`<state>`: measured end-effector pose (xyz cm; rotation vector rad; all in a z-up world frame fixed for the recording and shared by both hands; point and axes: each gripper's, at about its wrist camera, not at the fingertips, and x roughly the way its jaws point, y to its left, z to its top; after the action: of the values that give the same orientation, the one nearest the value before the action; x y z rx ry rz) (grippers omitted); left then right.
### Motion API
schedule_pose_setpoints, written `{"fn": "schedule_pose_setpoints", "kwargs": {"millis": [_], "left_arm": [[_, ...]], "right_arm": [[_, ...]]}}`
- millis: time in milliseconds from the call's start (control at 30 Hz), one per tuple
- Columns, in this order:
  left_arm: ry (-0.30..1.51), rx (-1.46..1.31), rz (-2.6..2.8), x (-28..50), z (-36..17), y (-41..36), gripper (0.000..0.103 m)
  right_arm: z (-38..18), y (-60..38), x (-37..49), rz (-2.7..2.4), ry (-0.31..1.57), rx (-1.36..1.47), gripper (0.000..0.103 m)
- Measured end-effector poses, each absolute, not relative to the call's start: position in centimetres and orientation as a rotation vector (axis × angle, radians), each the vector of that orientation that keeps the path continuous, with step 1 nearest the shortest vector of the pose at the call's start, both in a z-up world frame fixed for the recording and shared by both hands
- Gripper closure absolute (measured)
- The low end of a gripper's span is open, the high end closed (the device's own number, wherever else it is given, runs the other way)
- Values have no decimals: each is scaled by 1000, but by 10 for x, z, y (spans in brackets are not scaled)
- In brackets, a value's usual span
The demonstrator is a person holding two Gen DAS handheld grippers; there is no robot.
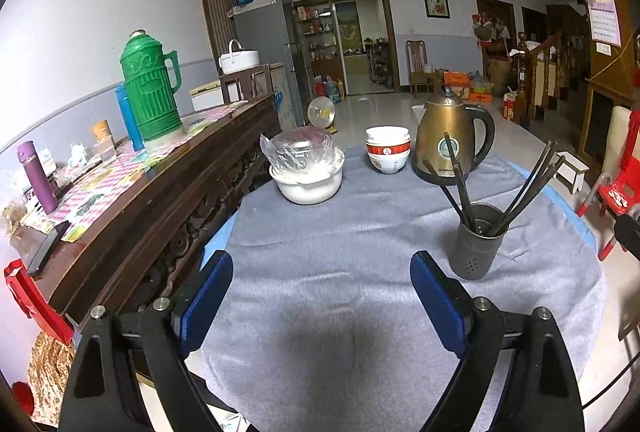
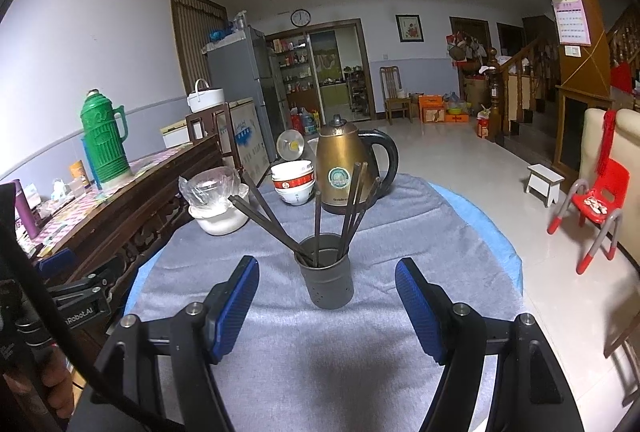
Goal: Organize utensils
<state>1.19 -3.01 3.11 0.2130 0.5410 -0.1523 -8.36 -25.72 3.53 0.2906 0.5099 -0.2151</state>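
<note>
A dark grey utensil holder (image 1: 476, 242) (image 2: 326, 272) stands on the grey tablecloth (image 1: 340, 224) (image 2: 400, 240). Several dark chopsticks (image 1: 532, 180) (image 2: 260, 204) fan out of it. My left gripper (image 1: 322, 268) is open over bare cloth, with the holder ahead and to its right. My right gripper (image 2: 326, 276) is open too, its blue pads (image 2: 236, 306) standing either side of the holder's near face without touching it. Nothing is held. The left gripper's body shows at the left edge of the right wrist view.
A brass kettle (image 1: 450, 136) (image 2: 344, 164), stacked red-and-white bowls (image 1: 387, 148) (image 2: 292, 182) and a white pot with a plastic-wrapped lid (image 1: 306, 168) (image 2: 218, 204) stand at the table's far side. A dark wooden sideboard (image 1: 160, 192) with a green thermos (image 1: 150, 88) lines the left. A red chair (image 2: 596, 204) stands right.
</note>
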Motion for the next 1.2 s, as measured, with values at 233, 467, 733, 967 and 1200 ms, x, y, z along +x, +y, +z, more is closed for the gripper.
{"fn": "schedule_pose_setpoints", "kwargs": {"millis": [233, 467, 733, 967, 1200], "left_arm": [[523, 212, -152, 3, 37, -29, 13], [517, 213, -150, -2, 40, -29, 13], [521, 214, -153, -1, 41, -30, 13], [524, 219, -153, 0, 43, -33, 13], [514, 219, -150, 2, 51, -34, 13]], "right_arm": [[42, -253, -91, -213, 507, 286, 29], [44, -252, -94, -216, 512, 283, 29], [44, -251, -94, -222, 511, 280, 29], [45, -251, -93, -220, 515, 279, 28], [50, -252, -89, -222, 524, 273, 28]]}}
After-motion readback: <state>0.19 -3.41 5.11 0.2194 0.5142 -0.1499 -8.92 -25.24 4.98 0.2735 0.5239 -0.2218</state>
